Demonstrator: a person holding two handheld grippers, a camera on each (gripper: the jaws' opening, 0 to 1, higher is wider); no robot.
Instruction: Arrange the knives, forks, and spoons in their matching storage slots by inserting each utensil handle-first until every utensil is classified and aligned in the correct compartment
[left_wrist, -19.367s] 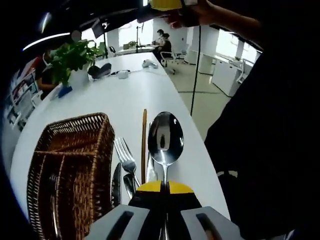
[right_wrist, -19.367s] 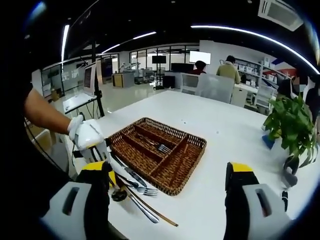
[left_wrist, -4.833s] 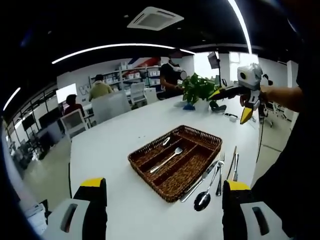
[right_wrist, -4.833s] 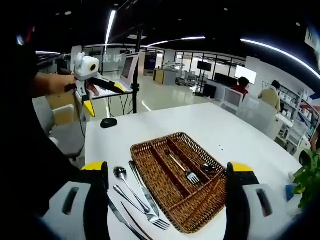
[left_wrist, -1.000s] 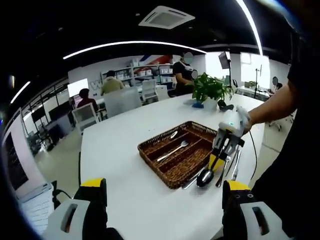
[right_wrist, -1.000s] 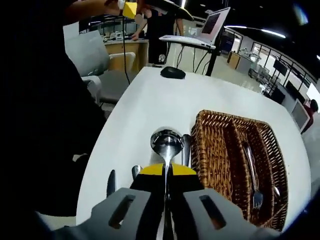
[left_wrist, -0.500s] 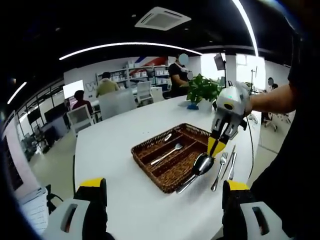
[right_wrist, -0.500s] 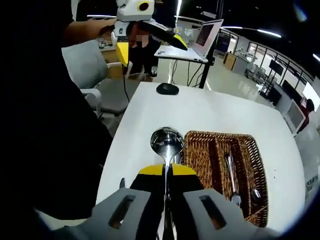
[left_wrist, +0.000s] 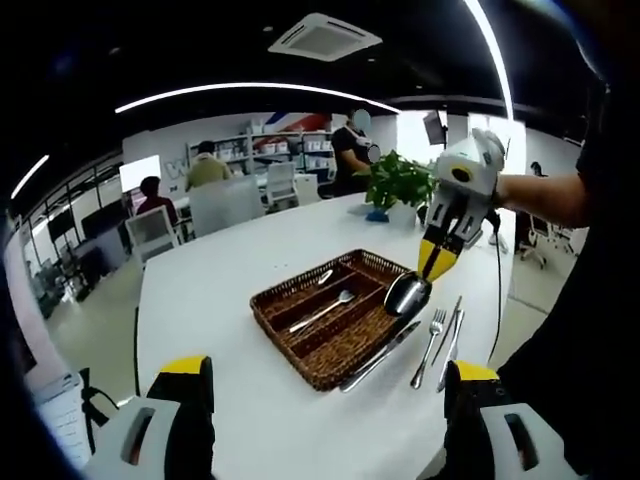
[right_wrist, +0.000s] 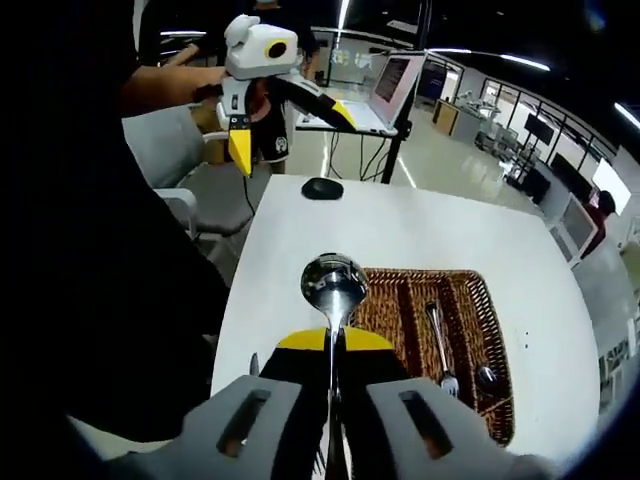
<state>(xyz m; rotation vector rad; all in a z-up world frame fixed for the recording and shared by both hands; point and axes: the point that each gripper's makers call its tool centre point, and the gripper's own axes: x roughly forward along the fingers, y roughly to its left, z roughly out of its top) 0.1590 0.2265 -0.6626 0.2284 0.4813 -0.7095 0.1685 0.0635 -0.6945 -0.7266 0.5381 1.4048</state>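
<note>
Between my right gripper's (right_wrist: 330, 352) jaws, clamped tight: one spoon (right_wrist: 334, 282), held by the handle w/ bowl pointing away, lifted above the near edge of the basket (right_wrist: 480, 330). From the left gripper view the same spoon (left_wrist: 406, 294) hangs bowl-down under the right gripper (left_wrist: 437, 262), above the basket's (left_wrist: 300, 360) near corner.

Item notes, outward:
- Spoon: polished steel, mirror bowl, slim handle. Slippery; grip area small.
- Basket: brown woven wicker, rectangular, long dividers making lengthwise slots. Holds a fork (right_wrist: 438, 350) in one slot and another spoon (right_wrist: 486, 377) in the next.
- Loose on table (left_wrist: 210, 290) beside basket: knife (left_wrist: 378, 356) touching the basket's side, second fork (left_wrist: 428, 345), one more long utensil (left_wrist: 449, 335), type unclear.
- Table: white, smooth, rounded end. Plant (left_wrist: 398, 182) at far end; mouse (right_wrist: 322, 188) near the other end.
- Left gripper (left_wrist: 320, 420): jaws wide apart, holding nothing, well back from the basket.

Risks, my judgement:
1. Bowl leads, but task wants handle first; I'd need to re-orient, and a smooth handle could twist or slip out during the turn.
2. Wrong slot: dividers close together, easy to drop it in w/ the fork.
3. Wicker weave could snag the handle tip and tip the light basket.
4. Knife lying against the basket may get nudged toward the table edge.
</note>
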